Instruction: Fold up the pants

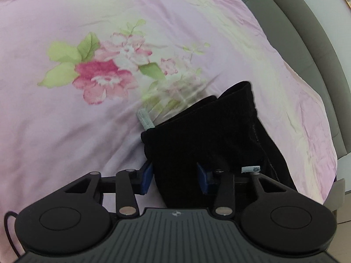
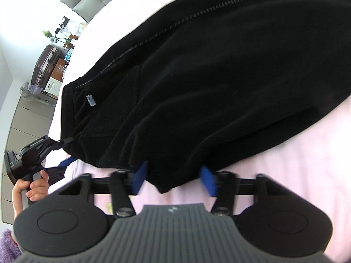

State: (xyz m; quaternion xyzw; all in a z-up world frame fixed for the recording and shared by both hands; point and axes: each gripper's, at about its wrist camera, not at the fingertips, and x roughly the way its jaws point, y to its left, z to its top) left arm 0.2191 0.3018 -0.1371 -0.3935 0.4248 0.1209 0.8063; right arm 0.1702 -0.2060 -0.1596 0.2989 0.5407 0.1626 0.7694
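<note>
Black pants (image 1: 208, 131) lie bunched on a pink floral bed cover (image 1: 65, 131). My left gripper (image 1: 174, 175) has its blue pads (image 1: 147, 175) closed on the thick waistband end, near a small white label (image 1: 250, 169). A pale drawstring (image 1: 144, 118) sticks out beside it. In the right wrist view the pants (image 2: 219, 76) fill the frame, and my right gripper (image 2: 173, 179) stands with its pads apart around a lower fold of the cloth. The left gripper (image 2: 65, 151) shows at the waistband corner, held by a hand (image 2: 33, 188).
A grey padded headboard (image 1: 307, 43) borders the bed at the right. Beyond the bed's edge stand a dark suitcase (image 2: 43, 65), a small fan (image 2: 28, 89) and cluttered furniture. Pink cover (image 2: 285, 175) stretches around the pants.
</note>
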